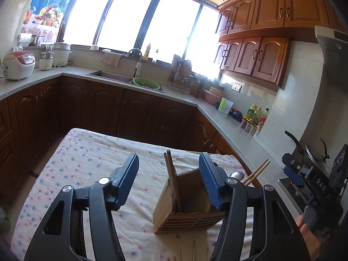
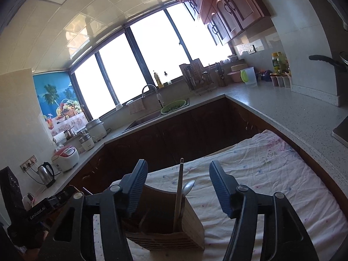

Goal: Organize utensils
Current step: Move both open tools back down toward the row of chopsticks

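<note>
Kitchen, bright window behind; a table draped in a floral cloth (image 1: 87,156) takes up the foreground and serves as the work surface. On it stands the wooden utensil holder (image 1: 187,213), a slatted bamboo box, upright, open top facing both cameras, probably so utensils can drop in from above. Already inside: a pair of chopsticks (image 2: 178,195) leaning against a divider, and a metal spoon (image 2: 188,187) with its bowl upward just beside them; more chopstick ends (image 1: 257,171) stick out past the holder's far side in the left view. A few loose sticks (image 1: 193,253) lie on the cloth at the near edge, likely still to be sorted. Left gripper (image 1: 168,181) hovers above and just in front of the holder, jaws spread wide, nothing between them. Right gripper (image 2: 177,192) is likewise spread wide and empty, angled down over the holder's mouth. Both sit close to the holder, apart from it, not touching.
</note>
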Available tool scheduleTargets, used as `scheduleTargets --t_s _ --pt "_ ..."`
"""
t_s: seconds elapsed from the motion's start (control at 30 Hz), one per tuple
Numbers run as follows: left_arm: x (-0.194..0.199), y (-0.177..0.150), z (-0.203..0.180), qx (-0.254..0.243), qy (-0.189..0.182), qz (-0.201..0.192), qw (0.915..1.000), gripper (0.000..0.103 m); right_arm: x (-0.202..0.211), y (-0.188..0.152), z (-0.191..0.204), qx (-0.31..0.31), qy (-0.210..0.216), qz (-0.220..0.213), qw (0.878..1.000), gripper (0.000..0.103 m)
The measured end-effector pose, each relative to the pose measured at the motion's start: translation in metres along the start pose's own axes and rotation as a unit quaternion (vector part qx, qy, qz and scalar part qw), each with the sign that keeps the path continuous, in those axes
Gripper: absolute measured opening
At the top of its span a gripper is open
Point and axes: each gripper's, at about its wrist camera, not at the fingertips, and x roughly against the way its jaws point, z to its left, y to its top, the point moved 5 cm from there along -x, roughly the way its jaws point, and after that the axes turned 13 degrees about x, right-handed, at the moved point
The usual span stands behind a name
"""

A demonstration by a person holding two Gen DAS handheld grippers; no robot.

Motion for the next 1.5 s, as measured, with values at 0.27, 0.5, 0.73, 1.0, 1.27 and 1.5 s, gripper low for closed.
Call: scheduleTargets --t_s 0.27,0.5,0.73,1.0,1.27,1.5 --pt "0.036 -0.028 0.008 -0.032 0.024 -0.003 0.9992 0.092 0.049 -0.013 0.0 -0.007 0.007 -0.023 1.0 0.091" --pt "0.061 -0.058 0.021 -0.026 0.01 0.003 0.9996 0.101 0.082 -0.044 0.005 0.013 -0.003 -0.002 1.0 0.091" --pt "0.082 -0.08 0.027 -0.038 0.018 0.009 0.9991 0.103 0.103 -0.071 0.01 0.025 -0.01 0.022 0.999 0.092" --pt "0.086 -0.112 0.047 -0.029 0.067 0.052 0.996 0.103 0.116 -0.104 0.021 0.046 -0.016 0.046 0.998 0.092" --pt "0.09 -0.143 0.054 -0.048 0.079 0.064 0.9937 0.103 0.113 -0.139 0.027 0.062 -0.019 0.082 0.994 0.092" --pt "0.084 -0.149 0.059 -0.039 0.077 0.082 0.9929 0.103 0.101 -0.154 0.031 0.068 -0.011 0.11 0.992 0.091"
